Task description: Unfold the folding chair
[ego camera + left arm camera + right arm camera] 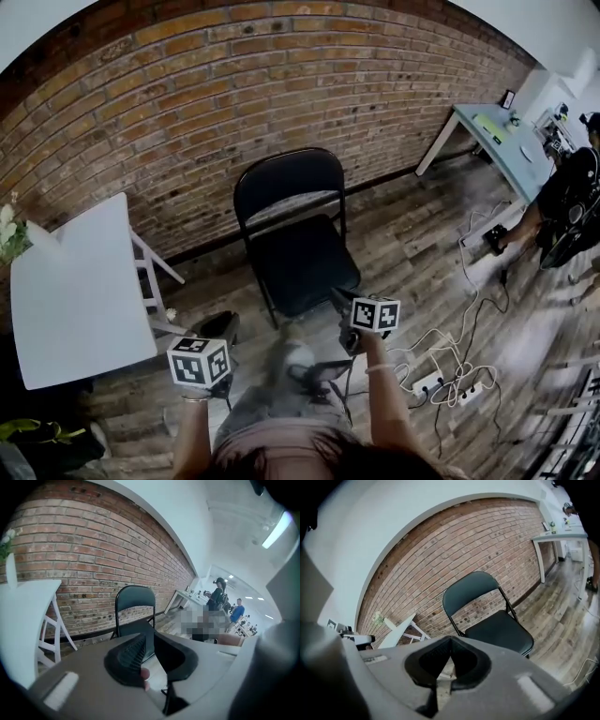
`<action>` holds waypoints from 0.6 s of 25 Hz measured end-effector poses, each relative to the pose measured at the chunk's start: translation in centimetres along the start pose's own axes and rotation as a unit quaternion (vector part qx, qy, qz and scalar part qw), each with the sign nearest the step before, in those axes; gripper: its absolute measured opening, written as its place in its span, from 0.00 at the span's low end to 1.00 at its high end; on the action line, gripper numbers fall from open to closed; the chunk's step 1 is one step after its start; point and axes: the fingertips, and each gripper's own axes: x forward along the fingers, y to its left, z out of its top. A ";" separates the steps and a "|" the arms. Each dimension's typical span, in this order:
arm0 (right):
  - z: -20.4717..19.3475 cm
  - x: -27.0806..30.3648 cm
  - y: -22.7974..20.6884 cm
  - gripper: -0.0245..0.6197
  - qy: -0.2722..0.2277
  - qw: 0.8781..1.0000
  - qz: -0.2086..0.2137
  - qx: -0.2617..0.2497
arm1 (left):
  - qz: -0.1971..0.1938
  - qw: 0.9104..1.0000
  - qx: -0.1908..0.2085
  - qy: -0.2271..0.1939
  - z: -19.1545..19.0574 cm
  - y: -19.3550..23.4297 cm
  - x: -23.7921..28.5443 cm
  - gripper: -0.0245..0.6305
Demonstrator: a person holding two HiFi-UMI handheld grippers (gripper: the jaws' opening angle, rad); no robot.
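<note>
The black folding chair (298,264) stands unfolded on the wooden floor, seat down, its back toward the brick wall. It also shows ahead in the left gripper view (135,603) and the right gripper view (499,630). My left gripper (216,330) hangs in the air short of the chair and to its left; its jaws (149,638) stand a narrow gap apart with nothing between them. My right gripper (340,300) hovers just in front of the seat's near right corner, apart from it, its jaws (451,637) shut with nothing in them.
A white table (75,291) stands at the left, with flowers (9,234) at its far corner. Cables and a power strip (441,380) lie on the floor at the right. A pale blue table (502,141) and a person (562,192) are at the far right.
</note>
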 end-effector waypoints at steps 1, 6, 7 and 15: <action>0.1 -0.6 0.3 0.03 -0.005 1.000 -0.001 -0.006 | -0.004 1.000 0.002 -0.005 0.0 -0.5 -0.5 0.13; -0.9 -4.0 1.5 0.03 -0.039 0.999 -0.001 -0.023 | -0.021 0.999 0.019 -0.026 -1.5 -3.1 -3.1 0.10; -1.1 -4.7 1.9 0.03 -0.044 0.999 0.000 -0.025 | -0.022 0.999 0.021 -0.027 -1.9 -3.6 -3.6 0.10; -3.7 -9.1 4.5 0.03 -0.059 0.998 0.002 -0.027 | -0.014 0.999 0.017 -0.032 -4.3 -5.0 -7.5 0.09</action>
